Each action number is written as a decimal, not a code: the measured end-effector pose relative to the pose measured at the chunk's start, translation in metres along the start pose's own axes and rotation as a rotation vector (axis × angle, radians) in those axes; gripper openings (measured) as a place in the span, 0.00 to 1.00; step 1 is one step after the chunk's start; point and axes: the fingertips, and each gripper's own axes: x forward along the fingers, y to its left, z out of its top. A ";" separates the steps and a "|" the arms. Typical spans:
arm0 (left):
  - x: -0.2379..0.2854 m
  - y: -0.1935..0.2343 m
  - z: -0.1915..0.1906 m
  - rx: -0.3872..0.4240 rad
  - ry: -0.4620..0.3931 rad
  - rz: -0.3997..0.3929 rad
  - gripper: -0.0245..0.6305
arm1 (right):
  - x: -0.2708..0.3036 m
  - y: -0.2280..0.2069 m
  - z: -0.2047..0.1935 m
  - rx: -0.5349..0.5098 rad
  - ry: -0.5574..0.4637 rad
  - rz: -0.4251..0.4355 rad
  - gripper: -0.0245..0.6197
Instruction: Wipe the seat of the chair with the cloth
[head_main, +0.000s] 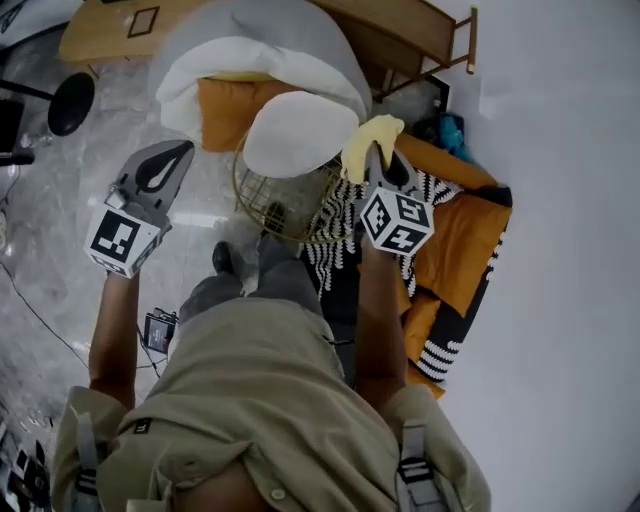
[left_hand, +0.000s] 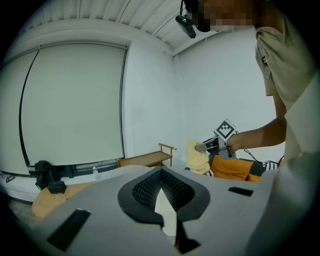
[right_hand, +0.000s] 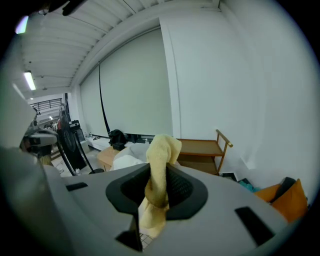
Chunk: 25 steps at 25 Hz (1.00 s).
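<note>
The cloth (right_hand: 157, 172) pinched in the right gripper's (right_hand: 159, 186) matt grey plastic jaws looks like soft, nubbly yellow fabric, the chair (head_main: 290, 150) just ahead of it has a smooth matt white cushion (head_main: 300, 130) on a shiny gold wire-metal frame (head_main: 285, 205), and the floor (head_main: 60, 235) under the left gripper (head_main: 168, 160) is glossy and marbled.

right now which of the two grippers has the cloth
The right gripper: its jaws pinch the yellow cloth. The left gripper holds nothing.

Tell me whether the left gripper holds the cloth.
No, the left gripper holds nothing; the yellow cloth is clamped in the right gripper.
</note>
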 end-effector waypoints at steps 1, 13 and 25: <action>0.003 -0.003 -0.011 -0.040 0.034 0.005 0.06 | 0.017 0.001 -0.011 0.003 0.019 0.007 0.16; 0.031 -0.008 -0.108 -0.140 0.264 0.023 0.06 | 0.190 0.050 -0.140 -0.096 0.212 0.091 0.16; 0.055 -0.004 -0.146 -0.196 0.212 0.025 0.06 | 0.242 0.098 -0.182 -0.200 0.225 0.136 0.17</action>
